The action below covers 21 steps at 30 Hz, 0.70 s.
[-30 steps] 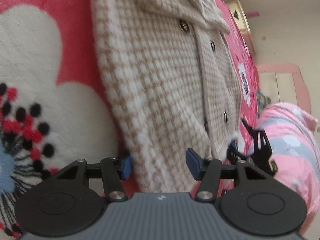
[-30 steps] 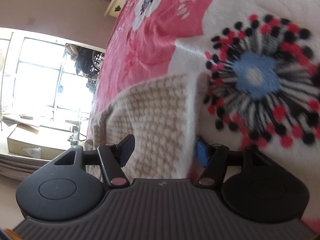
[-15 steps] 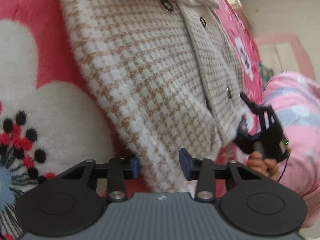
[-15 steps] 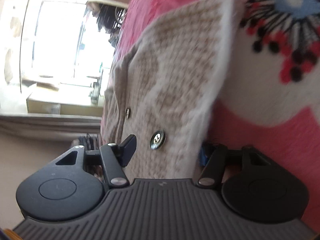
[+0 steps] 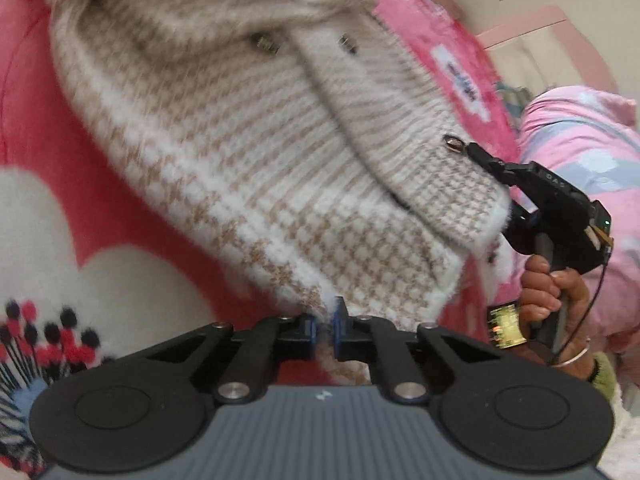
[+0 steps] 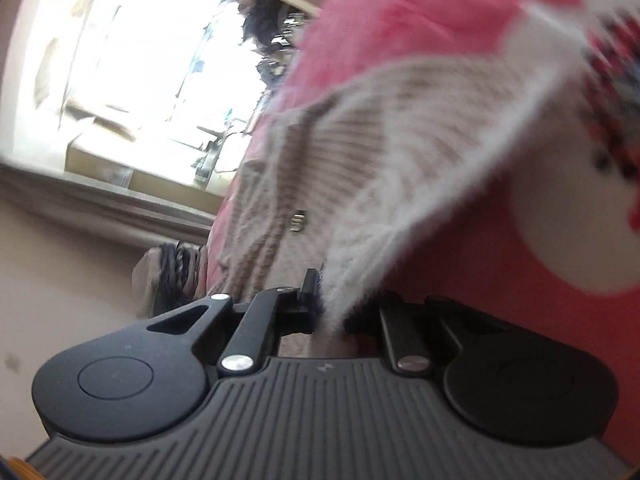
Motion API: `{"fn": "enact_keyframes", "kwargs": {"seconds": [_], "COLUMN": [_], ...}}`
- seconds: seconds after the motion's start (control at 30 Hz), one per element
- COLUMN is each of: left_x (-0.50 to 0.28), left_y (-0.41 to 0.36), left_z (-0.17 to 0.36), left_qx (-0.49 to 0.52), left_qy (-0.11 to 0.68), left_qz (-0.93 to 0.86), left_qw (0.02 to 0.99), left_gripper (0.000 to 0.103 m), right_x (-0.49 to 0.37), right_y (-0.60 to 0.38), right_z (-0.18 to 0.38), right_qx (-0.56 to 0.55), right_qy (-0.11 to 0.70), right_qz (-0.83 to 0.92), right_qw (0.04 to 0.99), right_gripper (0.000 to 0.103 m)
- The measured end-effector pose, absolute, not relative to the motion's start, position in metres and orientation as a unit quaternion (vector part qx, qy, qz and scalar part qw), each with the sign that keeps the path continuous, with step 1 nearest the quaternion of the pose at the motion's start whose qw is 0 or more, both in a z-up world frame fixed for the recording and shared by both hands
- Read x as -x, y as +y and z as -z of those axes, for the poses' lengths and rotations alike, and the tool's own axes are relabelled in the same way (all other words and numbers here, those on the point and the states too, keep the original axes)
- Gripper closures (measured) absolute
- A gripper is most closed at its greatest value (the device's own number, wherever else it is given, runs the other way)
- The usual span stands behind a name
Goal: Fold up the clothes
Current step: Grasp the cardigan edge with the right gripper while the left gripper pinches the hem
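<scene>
- The cardigan [image 5: 280,168] is lying on the bed [image 5: 36,128], buttoned front facing up, and its hem is coming up off the blanket at two corners.
- The step in hand looks like the first fold: both hem corners are being gripped and lifted so the lower part can go over the upper.
- The left gripper [image 5: 325,330] has just been closing; its fingers [image 5: 340,328] are now pinching the white hem edge, almost fully shut with only the thin knit between them.
- The right gripper [image 6: 340,312] has likewise just been closing; its fingers [image 6: 308,284] are clamping the fluffy hem corner, as the left view also shows at the far corner [image 5: 508,204].
- Next, I judge, both hands are needing to carry the hem together toward the collar, keeping it taut and level so the fold lands straight.
- The knit is looking thick, soft and fuzzy, in beige-and-white houndstooth with a white border and small metal buttons [image 5: 454,144]; it is sagging between the grips, so it is likely to droop.
- The right view is blurring, so fine detail there is hard to tell.
- The blanket is pink with big white flowers; a pink quilt [image 5: 580,140] is lying beyond the bed's far edge.
</scene>
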<state>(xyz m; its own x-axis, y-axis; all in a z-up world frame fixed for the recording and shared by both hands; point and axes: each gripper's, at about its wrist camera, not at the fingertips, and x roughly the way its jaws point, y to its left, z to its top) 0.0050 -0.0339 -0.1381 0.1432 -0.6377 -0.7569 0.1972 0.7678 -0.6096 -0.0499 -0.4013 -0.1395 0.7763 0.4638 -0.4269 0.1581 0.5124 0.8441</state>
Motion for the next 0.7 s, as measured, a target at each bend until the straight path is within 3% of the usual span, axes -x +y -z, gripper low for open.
{"fn": "enact_keyframes", "kwargs": {"seconds": [0.33, 0.7], "left_x": [-0.020, -0.077], "left_y": [0.015, 0.091], "left_z": [0.092, 0.067], "left_qx": [0.304, 0.398], "left_qy": [0.480, 0.380], "left_qz": [0.295, 0.236], "left_qw": [0.768, 0.801], "left_gripper": [0.095, 0.095], "right_x": [0.002, -0.117], "right_y": [-0.369, -0.310], "right_z": [0.054, -0.022], "right_qx": [-0.373, -0.277], "right_qy": [0.288, 0.253], "right_qz": [-0.153, -0.223], "right_qw": [0.869, 0.900], "right_gripper": [0.095, 0.095]}}
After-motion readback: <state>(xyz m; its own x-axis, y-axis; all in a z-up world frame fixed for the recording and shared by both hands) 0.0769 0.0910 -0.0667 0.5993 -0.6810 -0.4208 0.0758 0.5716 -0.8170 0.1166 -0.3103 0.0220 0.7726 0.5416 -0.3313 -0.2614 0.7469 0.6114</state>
